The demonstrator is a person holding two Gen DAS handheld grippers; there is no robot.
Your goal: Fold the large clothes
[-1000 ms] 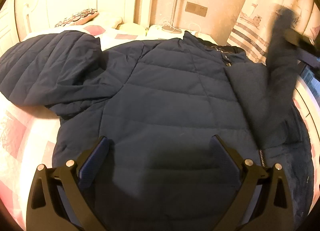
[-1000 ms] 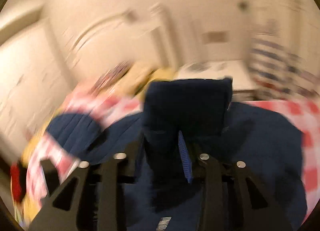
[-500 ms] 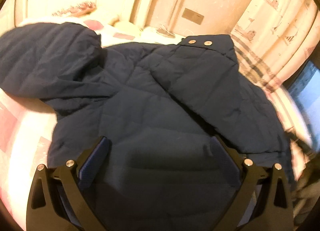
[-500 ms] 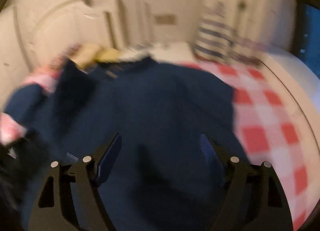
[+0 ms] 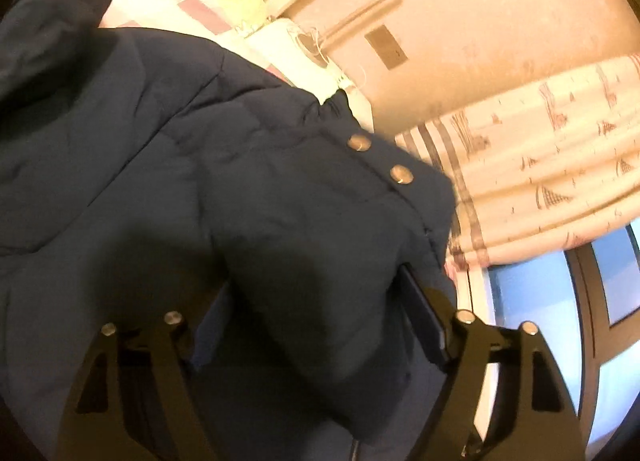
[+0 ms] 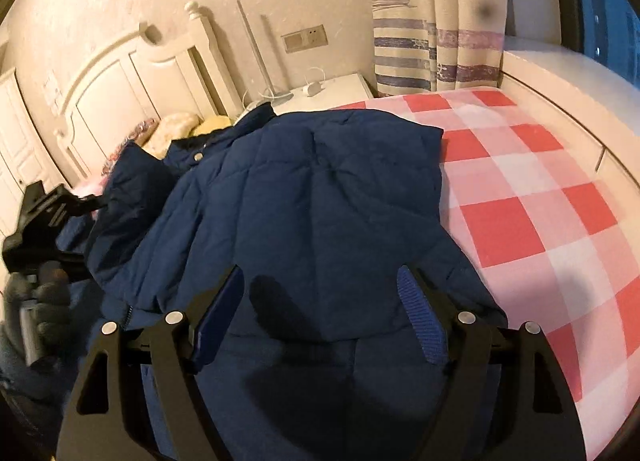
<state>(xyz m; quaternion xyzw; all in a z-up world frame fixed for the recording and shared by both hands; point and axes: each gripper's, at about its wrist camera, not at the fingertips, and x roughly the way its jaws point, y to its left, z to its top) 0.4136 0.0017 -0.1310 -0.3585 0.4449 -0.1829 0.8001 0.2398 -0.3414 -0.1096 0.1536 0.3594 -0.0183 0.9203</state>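
Note:
A navy quilted puffer jacket (image 6: 312,197) lies on the bed with one sleeve folded across its body. In the left wrist view the sleeve cuff (image 5: 320,221), with two brass snaps, lies between the fingers of my left gripper (image 5: 316,325), whose jaws stand wide around it without clamping. My right gripper (image 6: 320,301) is open and empty, low over the jacket's near half. The left gripper also shows in the right wrist view (image 6: 44,221), at the jacket's left edge in a gloved hand.
The bed has a red, pink and white checked sheet (image 6: 520,189). A white headboard (image 6: 132,85), pillows (image 6: 180,129) and a white nightstand (image 6: 332,89) stand at the far end. Striped curtains (image 6: 436,21) and a window (image 5: 560,301) are to the right.
The right gripper let go of the sleeve, which now lies folded across the jacket, and drew back open. The left gripper moved right and tilted, so its fingers now straddle the cuff.

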